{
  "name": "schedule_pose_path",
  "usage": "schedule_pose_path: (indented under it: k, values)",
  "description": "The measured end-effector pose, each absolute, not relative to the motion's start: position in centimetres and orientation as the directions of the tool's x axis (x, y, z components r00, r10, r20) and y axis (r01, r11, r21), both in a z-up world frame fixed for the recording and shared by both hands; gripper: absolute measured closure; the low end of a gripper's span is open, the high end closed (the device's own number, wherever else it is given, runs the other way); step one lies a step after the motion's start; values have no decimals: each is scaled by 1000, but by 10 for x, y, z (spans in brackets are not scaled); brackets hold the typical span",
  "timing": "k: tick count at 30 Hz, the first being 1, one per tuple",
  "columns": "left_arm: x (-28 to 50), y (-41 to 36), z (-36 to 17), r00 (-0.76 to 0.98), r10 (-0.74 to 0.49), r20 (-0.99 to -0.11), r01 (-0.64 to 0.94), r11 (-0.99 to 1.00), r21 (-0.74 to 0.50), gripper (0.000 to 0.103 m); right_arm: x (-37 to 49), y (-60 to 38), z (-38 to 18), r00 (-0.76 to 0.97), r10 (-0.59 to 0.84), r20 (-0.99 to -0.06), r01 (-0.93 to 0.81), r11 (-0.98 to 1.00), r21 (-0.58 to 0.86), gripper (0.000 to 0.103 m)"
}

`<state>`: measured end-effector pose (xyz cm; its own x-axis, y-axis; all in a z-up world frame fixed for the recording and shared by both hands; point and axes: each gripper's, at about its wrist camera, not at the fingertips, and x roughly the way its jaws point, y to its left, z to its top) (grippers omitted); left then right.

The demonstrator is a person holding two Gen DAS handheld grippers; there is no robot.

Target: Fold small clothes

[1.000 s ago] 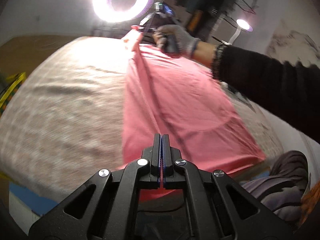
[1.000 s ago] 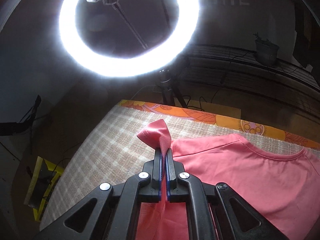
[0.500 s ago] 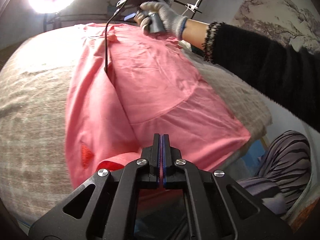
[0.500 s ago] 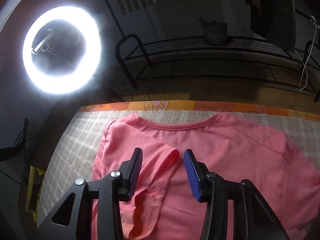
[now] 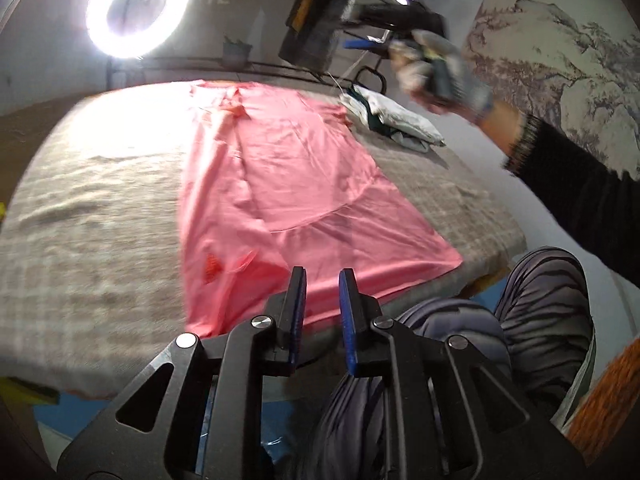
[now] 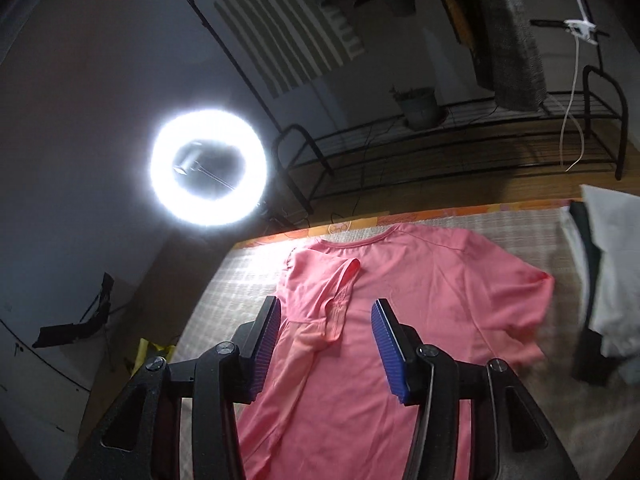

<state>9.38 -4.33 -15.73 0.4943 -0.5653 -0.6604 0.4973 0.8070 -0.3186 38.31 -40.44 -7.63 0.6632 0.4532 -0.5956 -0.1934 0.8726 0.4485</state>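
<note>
Fingers parted a little on the left gripper (image 5: 322, 300), gripping nothing, above the near hem of the pink shirt (image 5: 288, 184) lying flat on the blanket (image 5: 100, 200). Over to the right gripper (image 6: 324, 340): jaws wide, empty, hovering over the folded-in sleeve (image 6: 340, 300); bare blanket lies beside each long edge.

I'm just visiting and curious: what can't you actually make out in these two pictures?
- Left wrist view: the right tool and gloved hand are motion-blurred.
- Right wrist view: the pink shirt hem is cut off by the bottom edge, behind the tool.
- Right wrist view: the folded clothes run past the right edge.
</note>
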Motion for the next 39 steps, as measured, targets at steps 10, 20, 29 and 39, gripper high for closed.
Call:
schedule_pose_path:
  k: [10, 20, 29, 39]
  values:
    - [88, 16, -189, 572, -448, -687, 369, 889, -273, 88, 232, -378, -41, 610, 476, -633, -225, 871, 437, 53]
    - [107, 3, -232, 568, -448, -691, 364, 889, -277, 88, 168, -276, -144, 419, 465, -780, -209, 885, 416, 55]
    - [105, -7, -245, 559, -428, -710, 391, 891, -230, 88, 164, -257, -244, 287, 443, -849, -7, 887, 461, 55]
    - [103, -29, -254, 582, -376, -721, 424, 897, -125, 89, 162, -244, -256, 254, 491, -833, -7, 863, 506, 96]
